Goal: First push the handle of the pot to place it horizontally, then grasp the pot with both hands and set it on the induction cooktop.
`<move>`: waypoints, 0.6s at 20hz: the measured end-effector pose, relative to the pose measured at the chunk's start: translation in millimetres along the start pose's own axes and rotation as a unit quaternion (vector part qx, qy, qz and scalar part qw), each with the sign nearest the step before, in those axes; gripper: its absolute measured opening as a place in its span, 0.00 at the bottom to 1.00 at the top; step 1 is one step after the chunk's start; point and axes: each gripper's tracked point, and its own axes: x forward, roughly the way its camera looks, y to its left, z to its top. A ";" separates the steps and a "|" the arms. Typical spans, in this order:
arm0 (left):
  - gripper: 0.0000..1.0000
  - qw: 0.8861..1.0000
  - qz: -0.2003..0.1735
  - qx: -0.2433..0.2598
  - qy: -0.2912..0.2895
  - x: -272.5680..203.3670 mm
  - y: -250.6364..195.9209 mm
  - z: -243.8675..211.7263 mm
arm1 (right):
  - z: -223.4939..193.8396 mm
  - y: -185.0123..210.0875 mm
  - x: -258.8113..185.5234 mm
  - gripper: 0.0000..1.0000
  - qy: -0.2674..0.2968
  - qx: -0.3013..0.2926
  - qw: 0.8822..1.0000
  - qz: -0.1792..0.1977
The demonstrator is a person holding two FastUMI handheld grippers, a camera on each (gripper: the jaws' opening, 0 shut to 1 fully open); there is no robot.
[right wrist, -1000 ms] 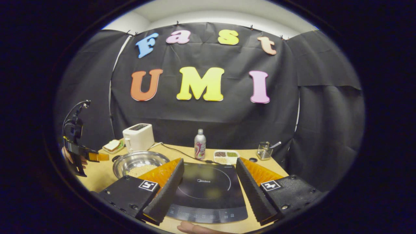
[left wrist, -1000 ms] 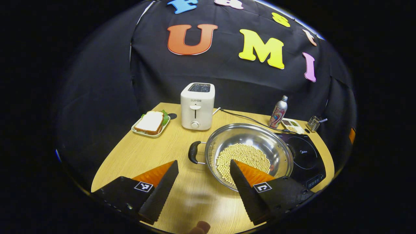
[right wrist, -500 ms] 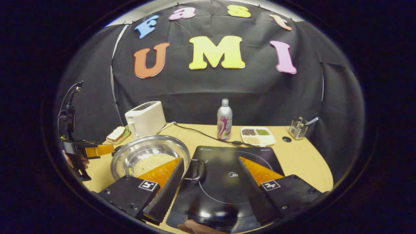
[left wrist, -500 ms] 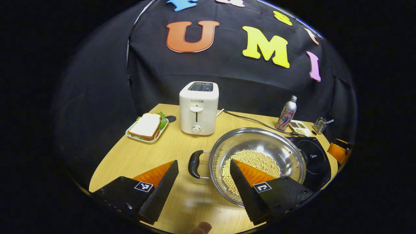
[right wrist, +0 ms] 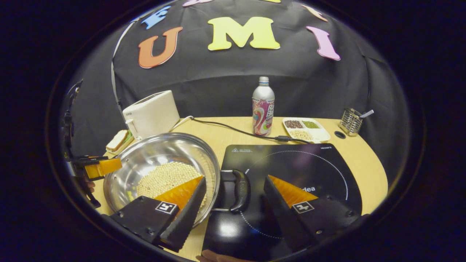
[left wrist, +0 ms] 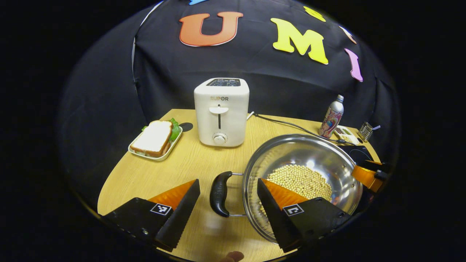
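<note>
Toaster (left wrist: 221, 111) just behind pot (left wrist: 302, 160)

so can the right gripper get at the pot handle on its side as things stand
Probably yes. The right gripper is open, and the pot's black handle sits in the gap between its fingers, over the cooktop's edge, with nothing between them.

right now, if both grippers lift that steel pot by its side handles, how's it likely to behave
The pot looks rigid steel, so it likely won't flex. The loose beans would probably slide if it tilts, shifting the weight. Its black handles are thin loops, so the pot may pivot unless the left gripper and right gripper lift evenly.
</note>
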 end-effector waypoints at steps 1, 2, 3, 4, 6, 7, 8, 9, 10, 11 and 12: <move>0.95 1.000 0.002 0.007 0.004 3.7 0.6 -2.0 | -4.4 -0.2 4.1 0.98 0.007 0.002 1.000 -0.004; 0.95 1.000 0.001 0.012 0.009 6.7 1.5 -3.4 | -4.2 0.2 8.5 1.00 0.010 0.004 1.000 -0.003; 0.91 1.000 -0.001 0.017 0.013 10.1 1.2 -4.7 | -2.2 0.0 10.2 0.94 0.006 0.005 1.000 -0.004; 0.87 1.000 -0.004 0.018 0.015 12.3 1.5 -4.4 | 0.0 1.7 12.4 0.93 0.007 0.011 1.000 0.002; 0.76 1.000 -0.015 0.016 0.019 15.5 -3.2 -5.6 | -1.7 3.7 14.1 0.90 0.016 0.007 1.000 0.006; 0.68 0.999 -0.015 0.017 0.022 13.7 -4.5 -6.6 | -4.6 1.0 12.8 0.75 0.026 -0.009 1.000 0.005; 0.69 0.999 -0.016 0.020 0.021 16.0 -4.1 -5.5 | -4.1 0.9 12.6 0.79 0.031 -0.010 0.999 0.006; 0.66 0.999 -0.015 0.021 0.024 14.8 -4.0 -7.2 | -3.9 5.6 16.2 0.77 0.027 -0.014 0.999 0.012; 0.65 0.999 -0.015 0.021 0.023 15.3 -4.3 -5.6 | -1.2 7.1 15.0 0.72 0.026 -0.016 0.999 0.016; 0.65 0.999 -0.015 0.023 0.024 15.3 -3.9 -6.9 | -3.6 5.7 18.2 0.65 0.026 -0.016 0.999 0.019; 0.63 0.999 -0.015 0.024 0.025 14.5 -4.3 -7.2 | -2.7 5.5 16.5 0.66 0.026 -0.023 0.999 0.020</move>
